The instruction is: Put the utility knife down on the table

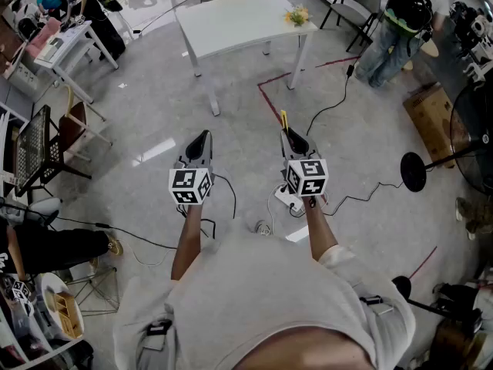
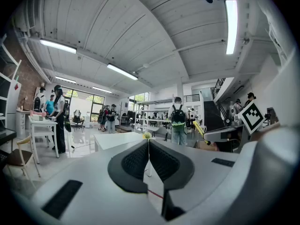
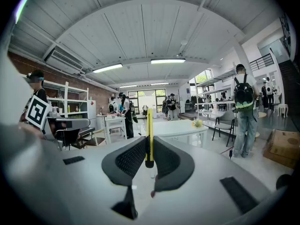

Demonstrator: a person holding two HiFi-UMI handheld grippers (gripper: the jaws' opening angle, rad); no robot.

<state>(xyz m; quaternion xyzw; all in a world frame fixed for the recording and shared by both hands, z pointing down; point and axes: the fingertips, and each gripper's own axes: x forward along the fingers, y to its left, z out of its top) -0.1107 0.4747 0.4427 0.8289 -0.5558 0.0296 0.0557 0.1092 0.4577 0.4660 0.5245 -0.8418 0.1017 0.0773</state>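
A slim yellow utility knife [image 3: 149,135] stands upright between the jaws of my right gripper [image 3: 149,150], which is shut on it; in the head view its yellow tip [image 1: 283,120] pokes out past the right gripper [image 1: 293,140]. My left gripper [image 1: 202,141] is held level beside it, shut with nothing between its pads [image 2: 149,156]. The white table [image 1: 240,20] stands a few steps ahead across the floor, with a small yellow flower bunch [image 1: 297,15] at its right end. Both grippers are well short of the table, over bare floor.
Cables and a white power strip [image 1: 286,199] lie on the floor below the grippers. A person with a green-trimmed backpack [image 1: 404,14] stands at the far right near a cardboard box [image 1: 431,111]. Chairs and a side table [image 1: 62,48] sit to the left, a round stand base [image 1: 413,171] to the right.
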